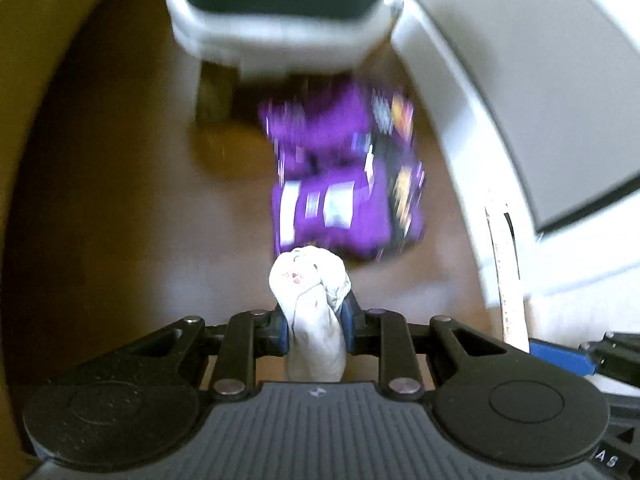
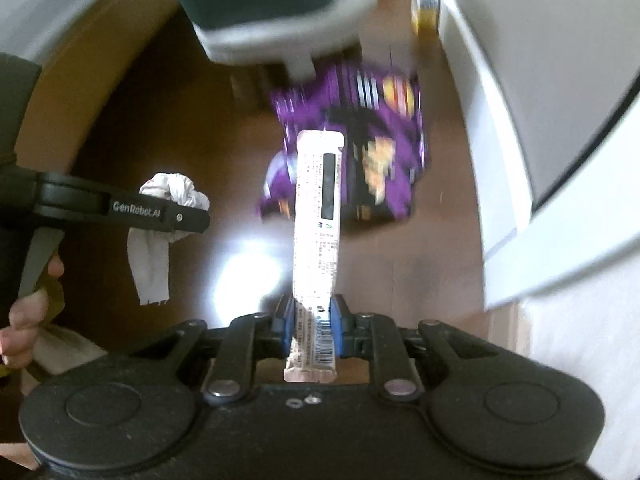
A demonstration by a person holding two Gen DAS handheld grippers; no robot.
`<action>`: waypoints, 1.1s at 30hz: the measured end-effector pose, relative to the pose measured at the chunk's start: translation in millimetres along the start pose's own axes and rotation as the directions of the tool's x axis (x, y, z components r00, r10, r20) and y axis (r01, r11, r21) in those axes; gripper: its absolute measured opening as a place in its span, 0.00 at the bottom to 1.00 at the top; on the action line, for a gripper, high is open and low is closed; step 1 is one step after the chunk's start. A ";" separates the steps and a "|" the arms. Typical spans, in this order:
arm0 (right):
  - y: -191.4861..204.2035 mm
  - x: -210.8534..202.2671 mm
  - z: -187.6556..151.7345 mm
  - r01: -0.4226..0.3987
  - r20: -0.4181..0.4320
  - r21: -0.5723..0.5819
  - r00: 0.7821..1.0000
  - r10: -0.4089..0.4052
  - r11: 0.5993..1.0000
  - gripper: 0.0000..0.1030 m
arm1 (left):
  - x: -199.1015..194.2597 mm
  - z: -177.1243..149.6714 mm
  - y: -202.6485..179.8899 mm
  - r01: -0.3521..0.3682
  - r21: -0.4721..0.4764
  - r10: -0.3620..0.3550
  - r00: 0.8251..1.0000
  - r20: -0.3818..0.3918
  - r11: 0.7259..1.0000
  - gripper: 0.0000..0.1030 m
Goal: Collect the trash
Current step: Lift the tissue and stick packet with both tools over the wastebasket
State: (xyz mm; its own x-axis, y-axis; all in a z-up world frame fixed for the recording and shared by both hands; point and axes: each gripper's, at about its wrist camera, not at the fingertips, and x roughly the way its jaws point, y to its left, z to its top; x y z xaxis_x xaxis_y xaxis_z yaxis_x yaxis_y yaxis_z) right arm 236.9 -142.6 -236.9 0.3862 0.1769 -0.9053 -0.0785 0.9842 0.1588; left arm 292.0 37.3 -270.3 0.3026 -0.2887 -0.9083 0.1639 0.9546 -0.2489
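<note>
Between the pads of the left gripper (image 1: 314, 326) sits a crumpled tissue (image 1: 308, 276), pinched tight. Nearby, the right gripper (image 2: 312, 320) is clamped on a long white wrapper (image 2: 318, 208) that stands up from it. Farther down, a purple packet (image 1: 340, 172) lies on the brown floor (image 1: 132, 208) beside a bin (image 1: 280, 20).

Both wrist views look steeply down, sharing the purple wrapper (image 1: 344, 176) (image 2: 360, 140).

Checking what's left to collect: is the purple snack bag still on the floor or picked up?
On the floor. The purple snack bag lies below both grippers, held by neither.
</note>
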 end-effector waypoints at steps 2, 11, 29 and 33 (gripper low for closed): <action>3.8 -23.3 18.4 -0.001 0.067 -0.005 0.998 0.001 1.000 0.17 | -23.5 18.9 -2.1 0.010 -0.014 -0.009 0.998 0.059 1.000 0.23; 21.8 -115.1 116.1 0.002 0.383 -0.052 0.923 0.018 0.999 0.17 | -142.8 112.9 -22.3 0.094 -0.038 -0.076 0.940 0.332 0.995 0.23; 43.2 -142.3 281.4 0.035 0.556 -0.096 0.831 0.024 0.995 0.17 | -245.2 271.9 -56.7 -0.050 0.062 0.004 0.809 0.588 0.997 0.23; 52.8 -131.1 305.8 0.057 0.537 -0.106 0.843 0.009 0.993 0.17 | -234.9 294.1 -43.5 -0.090 0.049 0.045 0.812 0.582 0.995 0.23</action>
State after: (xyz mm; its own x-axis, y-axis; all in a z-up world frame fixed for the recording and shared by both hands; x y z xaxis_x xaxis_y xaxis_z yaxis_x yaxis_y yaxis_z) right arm 463.1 -110.8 10.6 0.8189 0.1629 -0.5503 -0.1531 0.9861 0.0640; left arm 490.0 42.1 52.8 0.7999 -0.2340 -0.5527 0.1812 0.9721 -0.1492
